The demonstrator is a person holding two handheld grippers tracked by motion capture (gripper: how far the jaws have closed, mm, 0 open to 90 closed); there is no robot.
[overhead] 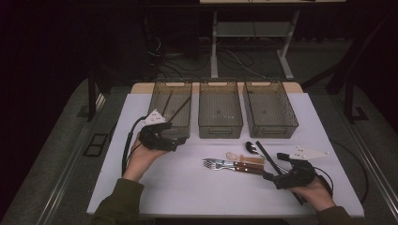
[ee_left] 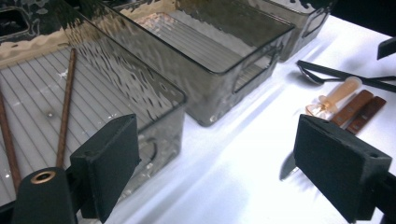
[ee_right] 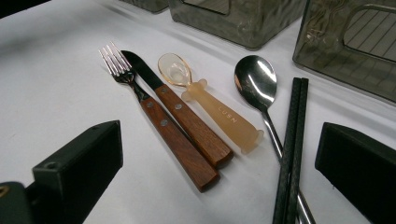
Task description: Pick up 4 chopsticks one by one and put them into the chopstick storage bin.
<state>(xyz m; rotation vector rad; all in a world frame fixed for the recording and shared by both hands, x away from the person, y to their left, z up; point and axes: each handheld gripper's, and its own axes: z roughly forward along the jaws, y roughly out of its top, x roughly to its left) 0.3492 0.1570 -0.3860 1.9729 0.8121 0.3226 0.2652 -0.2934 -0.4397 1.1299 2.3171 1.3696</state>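
The white desk point(overhead: 187, 187) carries three clear bins; the left bin point(overhead: 157, 101) holds two brown chopsticks point(ee_left: 65, 107), their long axes running toward its far end. The left hand-held gripper point(overhead: 176, 139) hovers at that bin's near end, jaws spread, nothing between. The right hand-held gripper point(overhead: 274, 166) rests beside the cutlery, jaws spread.

In the right gripper view the black chopsticks point(ee_right: 290, 154) and the handle of the metal spoon point(ee_right: 261, 93) run off the bottom edge. The spoon handle partly lies under the chopsticks. In the left gripper view the two brown chopsticks point(ee_left: 64, 109) in the nearest bin point(ee_left: 154, 93) are cut short behind the left claw point(ee_left: 224, 158). The wooden handles point(ee_left: 357, 109) are part hidden behind its right-hand pad.
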